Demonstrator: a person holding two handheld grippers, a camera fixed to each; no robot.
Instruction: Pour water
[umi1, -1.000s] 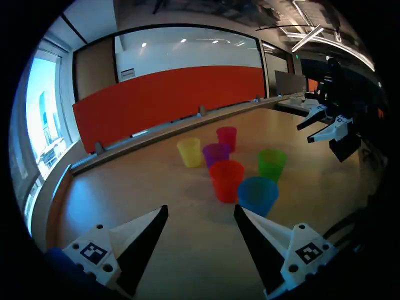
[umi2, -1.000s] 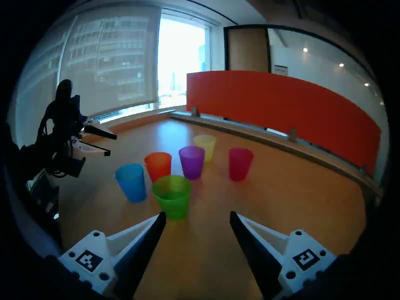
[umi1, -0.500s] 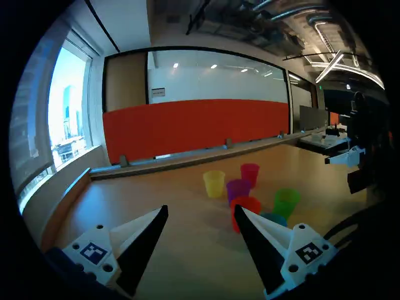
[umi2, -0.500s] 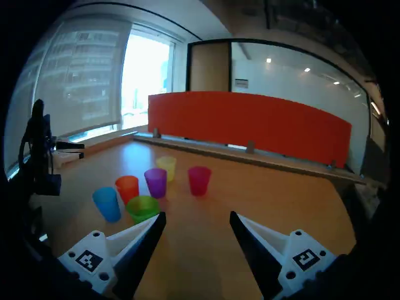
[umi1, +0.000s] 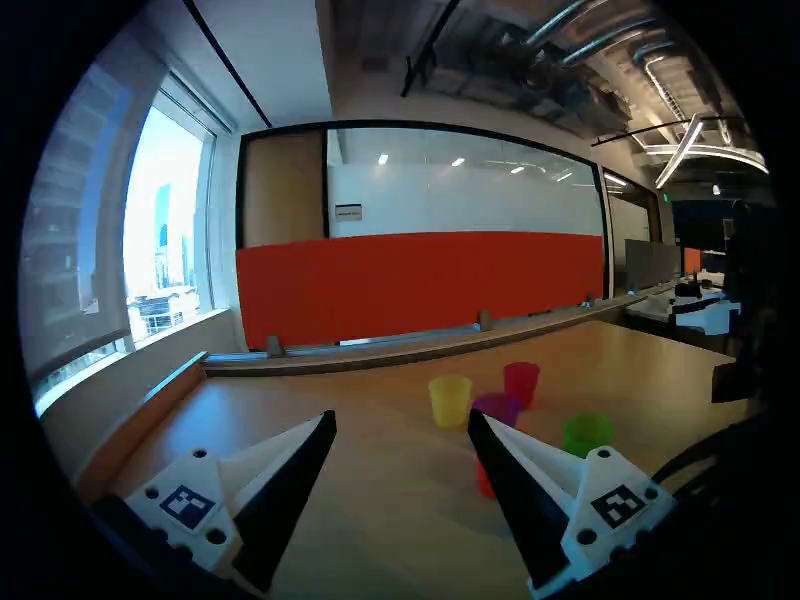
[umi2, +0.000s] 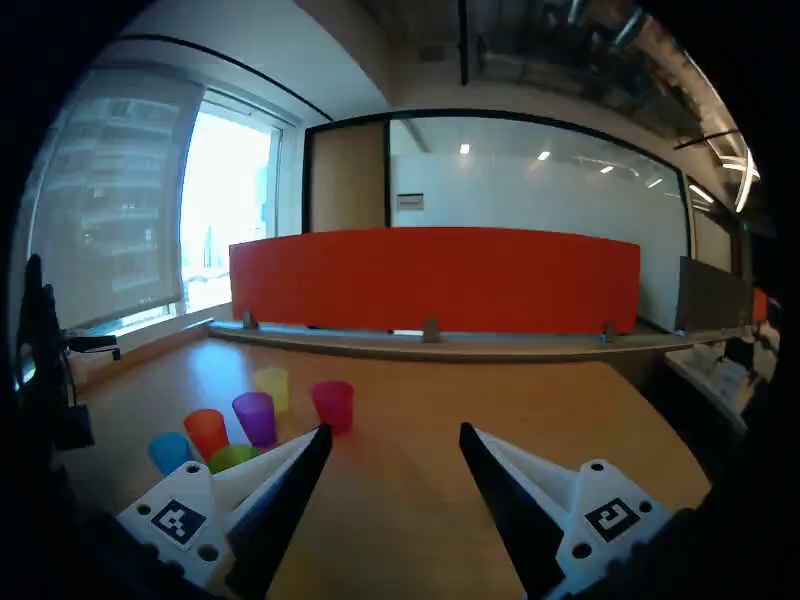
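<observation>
The coloured cups (umi2: 332, 403) look like translucent plastic, the table (umi2: 450, 395) smooth, faintly glossy wood.

Both cameras sit low over the wooden table (umi1: 400, 510), looking nearly level toward the red partition (umi1: 420, 285) from well back. The left gripper view has the yellow cup (umi1: 449, 400) right of centre — the right gripper view puts the yellow cup (umi2: 270, 388) lower left. Shared ground: table, cups, partition, window (umi1: 165, 260).
</observation>
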